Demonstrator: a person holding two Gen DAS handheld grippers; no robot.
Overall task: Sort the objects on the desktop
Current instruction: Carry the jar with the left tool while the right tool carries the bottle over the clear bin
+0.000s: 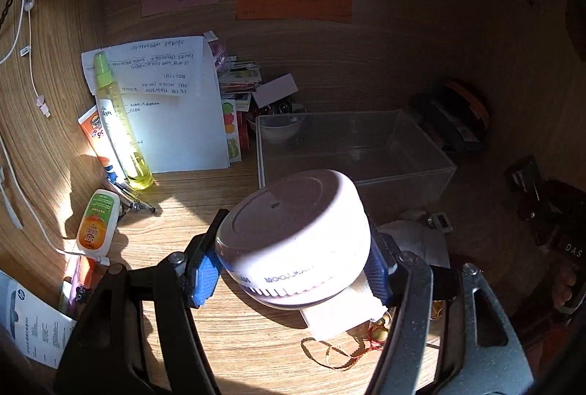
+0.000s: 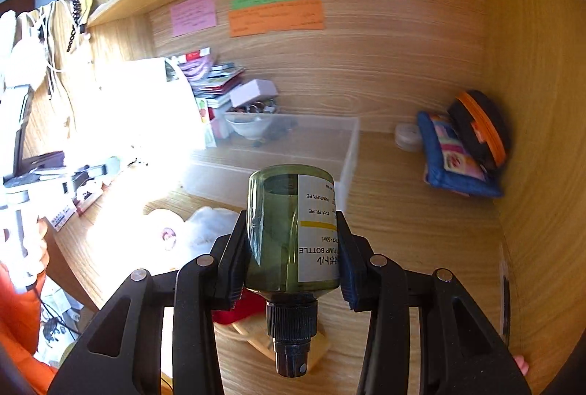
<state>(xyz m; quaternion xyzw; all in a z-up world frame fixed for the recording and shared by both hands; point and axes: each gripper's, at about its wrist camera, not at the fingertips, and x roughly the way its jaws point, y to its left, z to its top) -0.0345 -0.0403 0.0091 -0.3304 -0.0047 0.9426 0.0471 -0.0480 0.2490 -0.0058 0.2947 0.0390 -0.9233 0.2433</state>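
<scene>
Green bottle (image 2: 291, 230) label: "PUMP BOTTLE"; possibly "50ml".

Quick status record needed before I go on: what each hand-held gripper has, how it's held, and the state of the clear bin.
left hand-held gripper: shut on white round jar, lifted off the desk
jar pose: tilted, flat lid facing the camera
right hand-held gripper: shut on green pump bottle
bottle pose: upside down, black pump nozzle toward the camera
clear plastic bin: on the desk beyond both grippers, looks empty
behind bin: small white bowl
desk right corner: blue pouch
</scene>
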